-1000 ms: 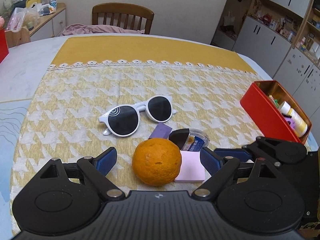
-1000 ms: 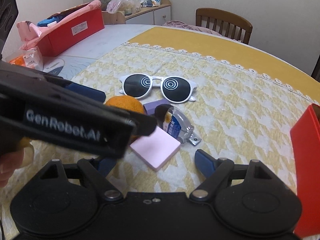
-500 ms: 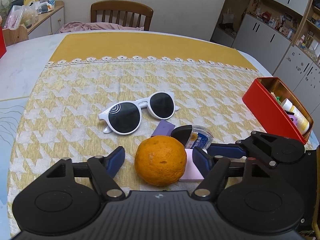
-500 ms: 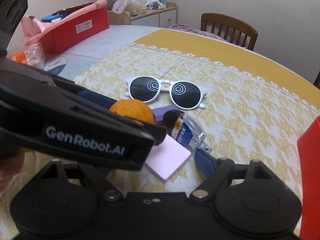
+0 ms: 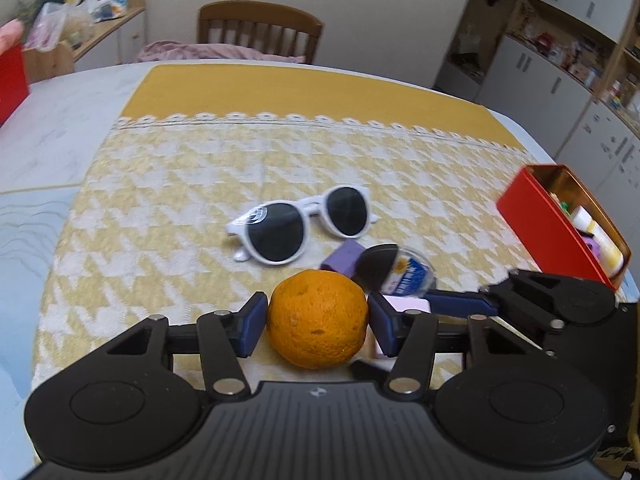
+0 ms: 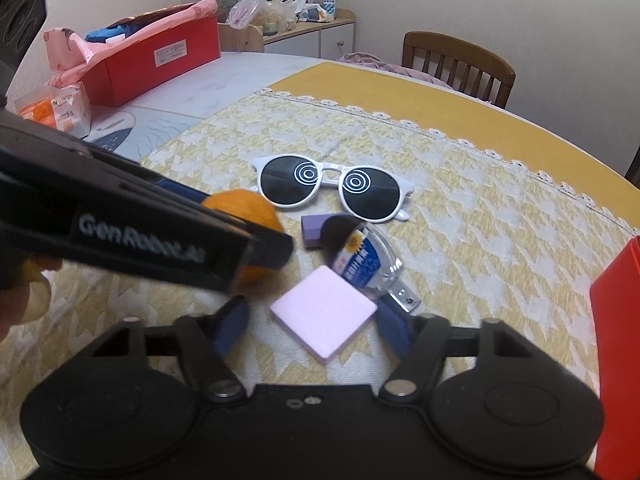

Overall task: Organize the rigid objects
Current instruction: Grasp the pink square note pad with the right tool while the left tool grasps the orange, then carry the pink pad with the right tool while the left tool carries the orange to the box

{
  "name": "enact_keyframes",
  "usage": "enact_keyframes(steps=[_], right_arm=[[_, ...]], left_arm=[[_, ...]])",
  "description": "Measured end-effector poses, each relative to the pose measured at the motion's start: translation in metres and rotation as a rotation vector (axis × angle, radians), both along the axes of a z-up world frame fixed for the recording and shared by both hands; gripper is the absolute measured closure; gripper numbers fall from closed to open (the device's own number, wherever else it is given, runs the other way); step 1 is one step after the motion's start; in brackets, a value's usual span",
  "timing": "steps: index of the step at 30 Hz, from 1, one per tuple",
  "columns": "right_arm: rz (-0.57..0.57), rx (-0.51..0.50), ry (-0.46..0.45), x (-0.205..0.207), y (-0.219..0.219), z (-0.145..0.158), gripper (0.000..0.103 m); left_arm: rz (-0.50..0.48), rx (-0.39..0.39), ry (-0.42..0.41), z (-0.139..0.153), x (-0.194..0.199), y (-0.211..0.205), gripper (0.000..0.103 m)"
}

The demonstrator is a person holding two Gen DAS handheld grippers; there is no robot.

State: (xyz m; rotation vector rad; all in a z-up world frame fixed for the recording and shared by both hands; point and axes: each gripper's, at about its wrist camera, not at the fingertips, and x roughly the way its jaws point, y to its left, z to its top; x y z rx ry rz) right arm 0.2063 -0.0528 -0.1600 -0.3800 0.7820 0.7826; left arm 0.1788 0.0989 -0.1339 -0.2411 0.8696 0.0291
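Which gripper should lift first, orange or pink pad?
Left. Its gripper, jaws just closing, has both pads against the orange. The right gripper, also closing, straddles the pink pad with a gap on one side.

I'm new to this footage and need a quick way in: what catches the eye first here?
The orange in the foreground, squeezed between the blue pads of the left gripper, whose jaws have just been closing. Beyond it lie white sunglasses on the yellow cloth, and the right gripper brackets a pink pad.
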Motion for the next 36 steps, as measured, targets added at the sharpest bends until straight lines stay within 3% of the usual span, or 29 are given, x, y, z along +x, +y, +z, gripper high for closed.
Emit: enact_keyframes(steps=[2,16,29,36], right_arm=[[-0.005,-0.001,-0.004,0.000,0.000,0.001,0.047],[-0.016,-0.008,-0.007,-0.015,-0.019,0.012,0.047],[-0.069,0.067,-0.014,-0.023,-0.075,0.058,0.047],[-0.103,0.082,-0.030,-0.021,-0.114,0.081,0.047]], left_arm=[[0.024,-0.007,0.005,0.000,-0.001,0.006,0.049],[0.090,0.018,0.024,0.008,-0.021,0.012,0.049],[0.043,0.043,0.014,0.020,-0.032,-0.017,0.051],[0.022,0.009,0.001,0.035,-0.030,-0.043,0.051]])
